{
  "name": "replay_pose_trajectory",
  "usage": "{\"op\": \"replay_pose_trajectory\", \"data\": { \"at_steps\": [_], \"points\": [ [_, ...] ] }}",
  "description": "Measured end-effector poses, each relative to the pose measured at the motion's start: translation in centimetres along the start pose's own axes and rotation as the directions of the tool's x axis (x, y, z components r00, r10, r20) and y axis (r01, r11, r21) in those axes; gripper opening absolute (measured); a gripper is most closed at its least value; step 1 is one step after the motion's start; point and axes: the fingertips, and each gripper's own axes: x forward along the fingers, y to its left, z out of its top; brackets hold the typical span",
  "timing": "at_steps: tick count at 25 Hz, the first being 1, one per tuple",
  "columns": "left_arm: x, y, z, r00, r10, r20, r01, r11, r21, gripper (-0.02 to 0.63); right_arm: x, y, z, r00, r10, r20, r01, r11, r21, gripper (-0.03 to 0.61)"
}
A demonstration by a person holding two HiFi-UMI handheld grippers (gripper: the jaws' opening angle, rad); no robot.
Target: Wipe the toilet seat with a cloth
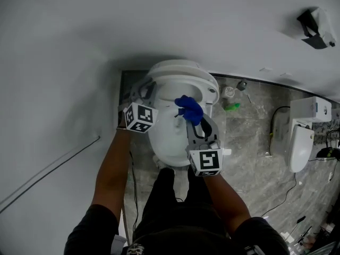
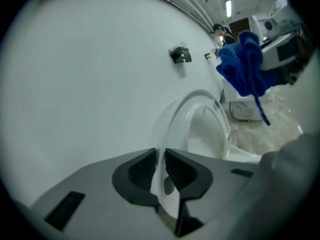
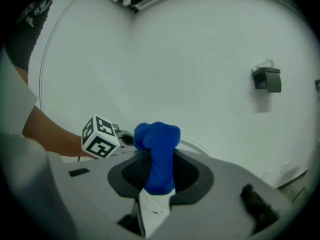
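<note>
Bunched blue cloth (image 1: 189, 109) near raised seat (image 2: 172, 119)

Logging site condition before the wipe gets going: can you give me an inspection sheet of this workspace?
Surface: grey stone-look floor.
Job's things: white toilet with its toilet seat raised; blue cloth bunched up, over the bowl in the head view.
Clutter: small green item and a round metal piece on the floor, right of the toilet.
Grippers: left tool closed on the toilet seat's thin edge; right tool closed on the blue cloth.
Cables: black cables trailing over the floor at the right.
Surroundings: plain white wall; second toilet; dark wall fixture.
</note>
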Motion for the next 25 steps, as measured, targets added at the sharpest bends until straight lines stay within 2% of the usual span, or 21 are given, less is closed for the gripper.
{"op": "replay_pose_trajectory", "data": {
  "at_steps": [2,4,8,11,14,19,25],
  "points": [
    [-1.8,-0.6,-0.2,1.000,-0.019,0.021,0.020,1.000,-0.023,0.067,-0.5,0.0,1.6,1.000,-0.013,0.025,0.013,1.000,-0.001,0.098],
    [-3.7,-1.6,-0.5,0.999,-0.038,0.029,0.039,0.999,-0.009,0.064,-1.1,0.3,3.0,0.999,-0.007,0.053,0.006,1.000,0.007,0.098],
    [-6.8,-4.3,-1.0,0.994,-0.109,0.025,0.107,0.991,0.077,0.057,-2.6,1.0,4.5,0.995,0.028,0.092,-0.028,1.000,-0.003,0.098],
    [-8.9,-6.1,-1.7,0.984,-0.176,0.018,0.171,0.972,0.159,0.057,-3.4,1.9,4.3,0.996,0.031,0.081,-0.028,0.999,-0.028,0.098],
    [-11.0,-8.0,-2.8,0.969,-0.245,0.006,0.236,0.940,0.246,0.055,-4.7,3.1,3.5,0.998,0.000,0.068,0.001,1.000,-0.012,0.098],
    [-14.7,-12.8,-5.6,0.943,-0.330,-0.042,0.320,0.866,0.384,0.057,-7.4,5.0,0.8,0.997,-0.069,0.031,0.067,0.997,0.047,0.098],
    [-18.1,-19.3,-10.3,0.919,-0.367,-0.144,0.390,0.793,0.467,0.060,-9.5,7.0,-2.8,0.999,-0.054,-0.009,0.054,0.997,0.054,0.098]
  ]
}}
